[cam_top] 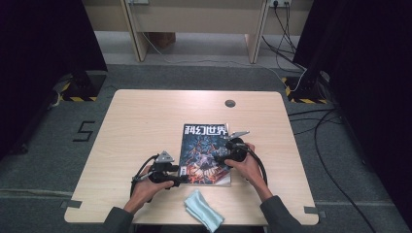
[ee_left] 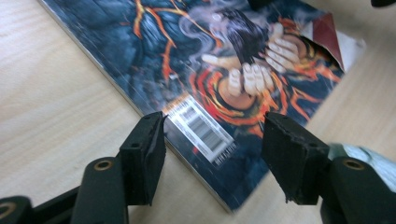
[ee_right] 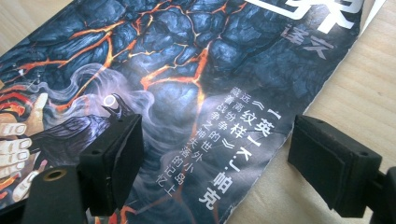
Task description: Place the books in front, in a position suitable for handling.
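Fingers point(ee_left: 145, 154) of the left gripper point(cam_top: 180, 180) spread apart, pressing on nothing, straddling the near spine-side corner of the magazine point(cam_top: 205, 153) by its barcode point(ee_left: 201, 130); hovering just above, contact with the cover impossible to tell. Magazine lying flat and closed on the desk point(cam_top: 141, 121), a little right of centre, title toward the far edge; pale blue cloth point(cam_top: 204, 209) near the front edge, just apart from the magazine's near end. Further right, fingers point(ee_right: 119, 154) of the right gripper point(cam_top: 224, 156) likewise wide open and empty, one over the cover art, the other beyond the worn, slightly curled free edge point(ee_right: 299, 121), above bare wood.

Likely next: pinching that free edge to lift the cover. Risks, as a judgement: closing too deep and catching several pages instead of the cover alone; closing too shallow and slipping off glossy paper; creasing or tearing the frayed edge; dragging the whole magazine sideways unless pinned at the spine corner on the left.
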A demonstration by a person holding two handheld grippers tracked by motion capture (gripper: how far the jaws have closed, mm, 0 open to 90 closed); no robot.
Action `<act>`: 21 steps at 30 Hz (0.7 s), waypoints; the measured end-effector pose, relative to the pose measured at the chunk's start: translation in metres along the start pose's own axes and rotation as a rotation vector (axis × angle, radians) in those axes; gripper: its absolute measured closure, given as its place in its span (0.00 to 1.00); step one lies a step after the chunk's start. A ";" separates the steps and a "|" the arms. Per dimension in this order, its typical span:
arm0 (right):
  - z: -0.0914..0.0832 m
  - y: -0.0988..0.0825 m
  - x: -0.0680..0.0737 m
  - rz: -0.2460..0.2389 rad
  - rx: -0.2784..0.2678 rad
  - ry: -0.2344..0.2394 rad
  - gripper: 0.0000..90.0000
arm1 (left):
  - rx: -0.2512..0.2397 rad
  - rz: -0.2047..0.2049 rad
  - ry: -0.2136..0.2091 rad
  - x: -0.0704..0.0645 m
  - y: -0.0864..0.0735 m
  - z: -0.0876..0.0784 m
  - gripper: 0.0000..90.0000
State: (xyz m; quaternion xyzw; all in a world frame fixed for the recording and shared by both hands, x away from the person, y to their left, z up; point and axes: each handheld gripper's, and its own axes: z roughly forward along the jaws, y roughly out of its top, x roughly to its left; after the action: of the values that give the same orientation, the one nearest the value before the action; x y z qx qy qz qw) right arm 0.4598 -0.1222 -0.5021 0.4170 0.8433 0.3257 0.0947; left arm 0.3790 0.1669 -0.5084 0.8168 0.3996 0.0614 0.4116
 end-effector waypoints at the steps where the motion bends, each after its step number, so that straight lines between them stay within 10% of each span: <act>1: 0.000 0.000 -0.001 0.006 -0.004 0.002 0.24 | -0.009 -0.014 0.010 0.002 0.000 0.001 0.40; 21: -0.010 -0.013 0.016 -0.017 0.020 0.000 0.26 | 0.015 0.052 0.017 -0.003 -0.004 0.001 0.43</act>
State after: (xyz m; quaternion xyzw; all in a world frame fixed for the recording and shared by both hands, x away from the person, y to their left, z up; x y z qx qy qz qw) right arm 0.4369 -0.1209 -0.5006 0.4105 0.8501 0.3164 0.0935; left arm 0.3751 0.1656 -0.5115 0.8294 0.3822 0.0761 0.4003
